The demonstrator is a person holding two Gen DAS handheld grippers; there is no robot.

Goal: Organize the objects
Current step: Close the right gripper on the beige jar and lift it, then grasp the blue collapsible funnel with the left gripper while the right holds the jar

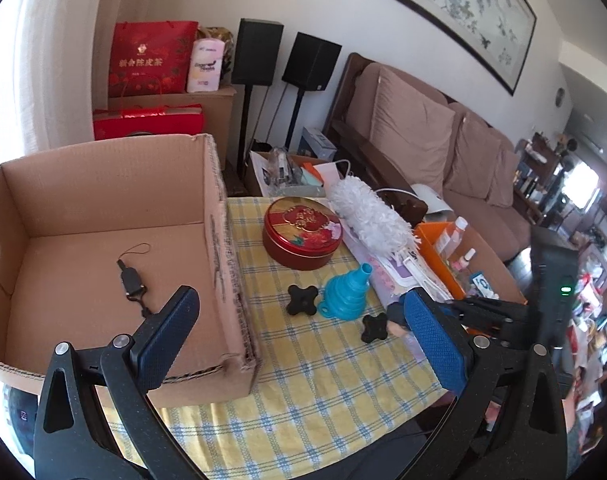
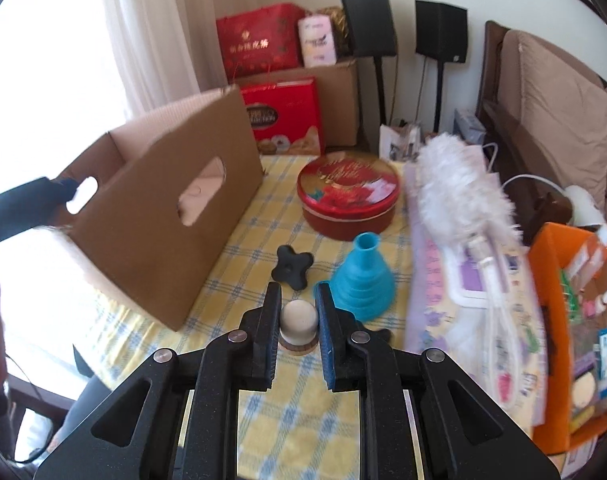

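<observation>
Two jaws: right gripper [image 2: 297, 314] closed on a small wooden knob [image 2: 298, 320] low over the checked tabletop [image 2: 303, 412]; left gripper [image 1: 303, 332] wide open, empty, beside the cardboard box [image 1: 219, 216]; blue funnel [image 2: 357, 280] just ahead

Two black speakers [image 1: 257, 52] by brown sofa [image 1: 443, 136]; framed painting [image 1: 455, 4].

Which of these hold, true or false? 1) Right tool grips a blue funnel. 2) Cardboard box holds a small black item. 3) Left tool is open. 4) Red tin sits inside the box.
1) False: the right tool closes around a pale wooden knob; the blue funnel lies beside it.
2) True: a black corded item lies in the cardboard box.
3) True: the left tool is open.
4) False: the red tin sits on the tablecloth.
</observation>
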